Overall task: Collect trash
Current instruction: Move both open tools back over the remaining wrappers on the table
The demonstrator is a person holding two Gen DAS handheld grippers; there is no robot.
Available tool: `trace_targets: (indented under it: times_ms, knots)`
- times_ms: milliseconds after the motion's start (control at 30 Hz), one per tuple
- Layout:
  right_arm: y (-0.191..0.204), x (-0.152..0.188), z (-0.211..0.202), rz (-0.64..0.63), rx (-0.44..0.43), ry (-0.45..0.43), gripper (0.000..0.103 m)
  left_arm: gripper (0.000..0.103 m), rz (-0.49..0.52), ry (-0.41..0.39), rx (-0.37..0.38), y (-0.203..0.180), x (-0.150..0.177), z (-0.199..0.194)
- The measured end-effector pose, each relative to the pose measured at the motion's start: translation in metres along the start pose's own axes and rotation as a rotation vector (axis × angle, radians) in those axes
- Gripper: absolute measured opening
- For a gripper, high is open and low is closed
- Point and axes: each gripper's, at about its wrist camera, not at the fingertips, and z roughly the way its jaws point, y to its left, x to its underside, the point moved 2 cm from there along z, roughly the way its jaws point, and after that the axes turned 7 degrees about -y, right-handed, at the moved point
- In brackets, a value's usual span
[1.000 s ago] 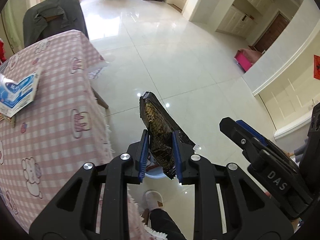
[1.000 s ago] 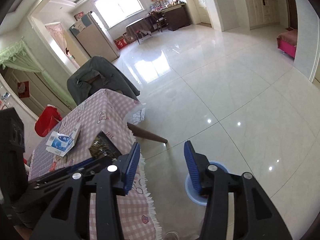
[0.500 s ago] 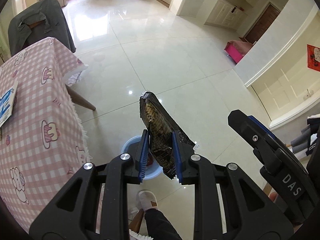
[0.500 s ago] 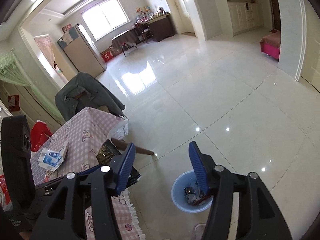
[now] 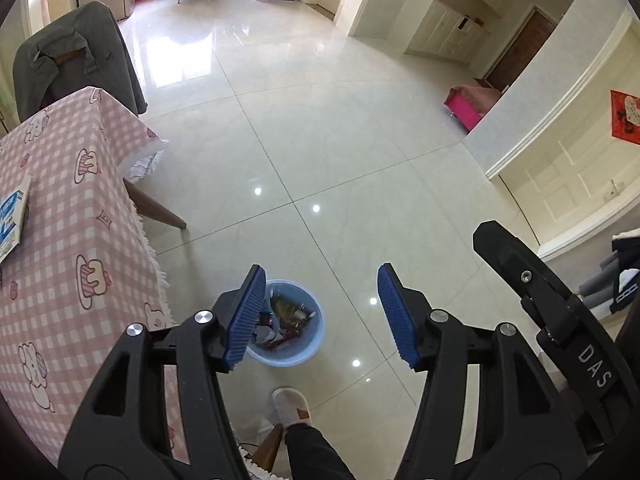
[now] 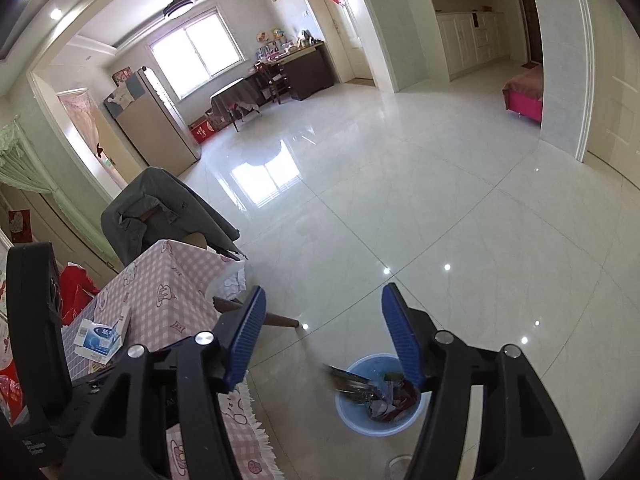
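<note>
A light blue trash bin (image 5: 296, 344) stands on the tiled floor beside the table, holding several scraps; it also shows in the right wrist view (image 6: 360, 412). My left gripper (image 5: 322, 318) is open and empty, high above the bin. The dark snack wrapper (image 6: 346, 382) is a blurred streak at the bin's rim in the right wrist view. My right gripper (image 6: 324, 338) is open and empty, also above the floor near the bin. A blue-and-white packet (image 6: 100, 338) lies on the pink checked table (image 6: 168, 280); it shows at the left edge of the left wrist view (image 5: 12, 216).
A chair draped with a grey jacket (image 5: 76, 52) stands at the table's far end. The table's wooden leg (image 5: 156, 208) slants out over the floor. A person's slippered foot (image 5: 292, 406) stands near the bin. A pink stool (image 5: 466, 106) stands far right.
My left gripper has opened and let go of the dark snack wrapper, which has dropped to the bin. Both cameras have shifted so the bin lies below the fingers.
</note>
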Motion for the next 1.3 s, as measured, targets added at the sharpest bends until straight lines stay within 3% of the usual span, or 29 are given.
trace_targets:
  times_ms: [233,633,1033,1300]
  knots:
    - [0.033,0.0,-0.001,-0.031,-0.059,0.003,0.06,0.058,-0.032,-0.042,-0.074,0.028,-0.004,-0.025]
    - [0.152,0.016,0.006,-0.173,-0.242,0.048,0.06,0.06,-0.19,-0.127,-0.214,0.123,0.005,-0.092]
    - [0.275,0.062,0.026,-0.309,-0.394,0.127,0.06,0.062,-0.374,-0.186,-0.347,0.237,0.034,-0.15]
    - [0.343,0.1,0.05,-0.402,-0.46,0.182,0.06,0.063,-0.485,-0.186,-0.427,0.307,0.057,-0.165]
